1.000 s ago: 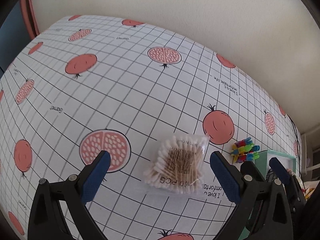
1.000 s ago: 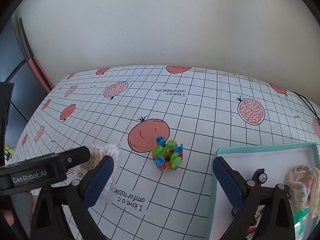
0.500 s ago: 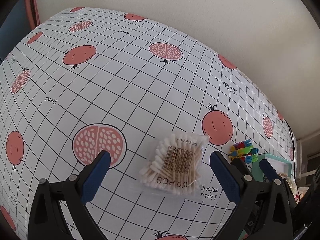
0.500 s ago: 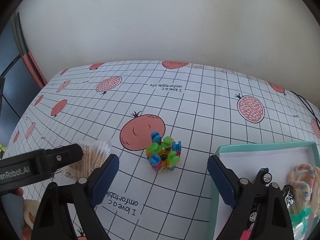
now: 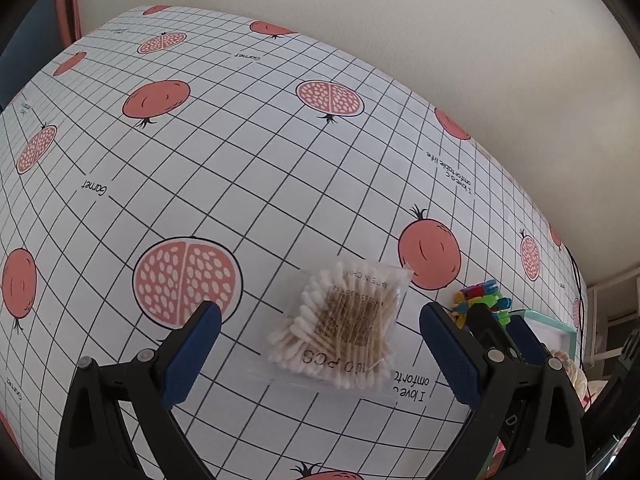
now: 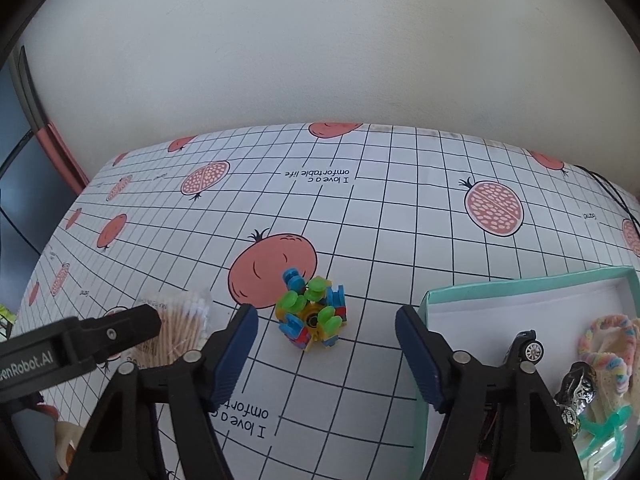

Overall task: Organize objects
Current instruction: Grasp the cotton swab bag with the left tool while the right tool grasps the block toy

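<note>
Approach step: left gripper [image 5: 320, 344] gapes wide, empty, straddling the cotton swab packet [image 5: 344, 332] at lower centre; right gripper [image 6: 326, 344] likewise wide, empty, before the clip cluster [image 6: 314, 314]; next, probably lower and pinch.

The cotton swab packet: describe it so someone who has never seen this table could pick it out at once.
On the pomegranate-print tablecloth, look left of the teal box and the colourful plastic toy. The cotton swab packet lies flat there, between the open fingers of the left hand-held gripper. It is the only clear bag, pale, stuffed with wooden-stemmed swabs.
</note>
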